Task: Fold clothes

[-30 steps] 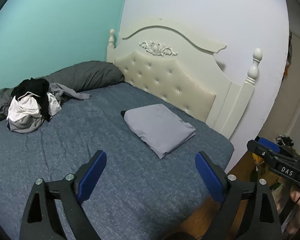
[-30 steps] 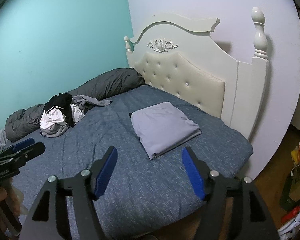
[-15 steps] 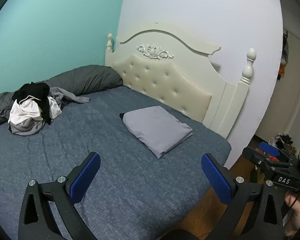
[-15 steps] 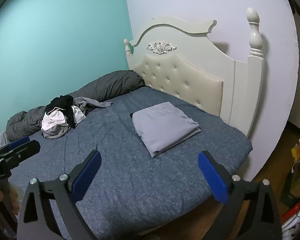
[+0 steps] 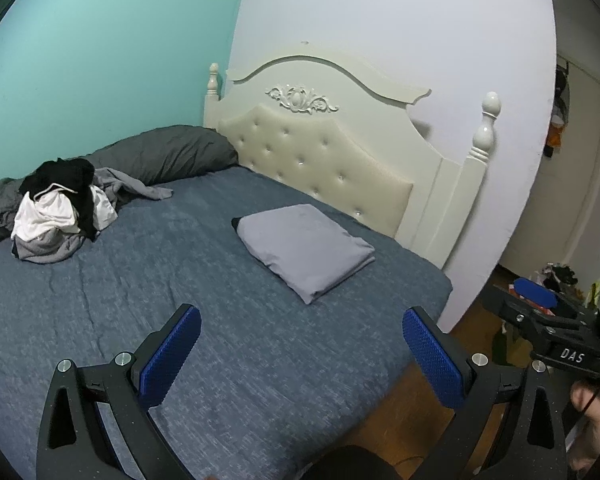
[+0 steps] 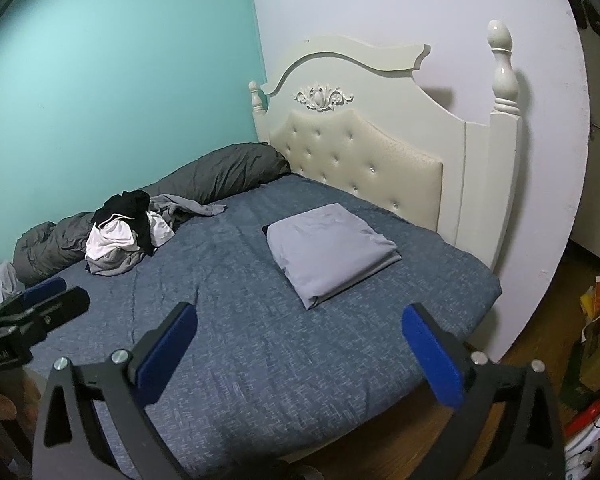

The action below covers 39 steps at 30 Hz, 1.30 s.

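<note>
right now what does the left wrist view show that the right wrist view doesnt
Only the left wrist view shows the beige door at the right and the right gripper. Only the right wrist view shows the orange and yellow bags on the wooden floor and the left gripper. Both share the blue bed, the folded light-grey garment and the unfolded black, white and grey clothes pile.

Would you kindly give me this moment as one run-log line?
left gripper: open, empty | right gripper: open, empty | folded grey garment: on bed | unfolded clothes pile: untouched, far side
</note>
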### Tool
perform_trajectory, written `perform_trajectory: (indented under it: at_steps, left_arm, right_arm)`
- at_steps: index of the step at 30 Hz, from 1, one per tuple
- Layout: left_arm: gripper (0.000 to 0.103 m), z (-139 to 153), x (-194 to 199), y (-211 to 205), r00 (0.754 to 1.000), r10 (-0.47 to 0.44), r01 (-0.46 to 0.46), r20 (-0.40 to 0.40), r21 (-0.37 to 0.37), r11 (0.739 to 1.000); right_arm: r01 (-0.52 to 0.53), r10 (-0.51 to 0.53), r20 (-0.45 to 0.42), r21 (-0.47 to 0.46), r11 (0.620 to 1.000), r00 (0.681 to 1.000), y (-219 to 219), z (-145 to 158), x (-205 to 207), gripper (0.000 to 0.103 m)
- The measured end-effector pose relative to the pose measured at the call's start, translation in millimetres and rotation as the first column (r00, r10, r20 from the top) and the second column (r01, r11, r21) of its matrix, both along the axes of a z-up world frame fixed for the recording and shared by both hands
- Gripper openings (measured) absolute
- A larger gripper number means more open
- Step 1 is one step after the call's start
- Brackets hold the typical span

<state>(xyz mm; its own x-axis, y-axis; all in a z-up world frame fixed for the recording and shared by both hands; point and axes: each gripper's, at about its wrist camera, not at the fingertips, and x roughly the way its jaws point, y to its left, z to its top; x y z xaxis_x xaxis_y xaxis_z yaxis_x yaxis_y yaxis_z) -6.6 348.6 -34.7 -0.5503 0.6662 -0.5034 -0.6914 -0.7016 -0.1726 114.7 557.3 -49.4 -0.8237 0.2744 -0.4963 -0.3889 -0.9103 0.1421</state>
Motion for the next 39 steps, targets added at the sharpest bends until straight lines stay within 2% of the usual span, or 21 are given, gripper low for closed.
perform_trajectory:
  at_steps: [9, 39]
  left_arm:
    - [0.103, -1.6, 6.3, -8.4, 1.000, 0.018, -0.018, 0.011, 0.016, 1.000]
    - [0.103, -6.7, 11.4, -17.0, 0.999, 0.046, -0.046, 0.001, 0.003, 0.999]
  right_arm:
    - [-0.015, 0.015, 0.004, -0.012, 1.000, 1.000, -3.9, -4.3, 4.2, 0.103]
    - [-0.015, 0.015, 0.027, -0.001, 1.000, 1.000, -7.1, -12.3, 7.2, 0.103]
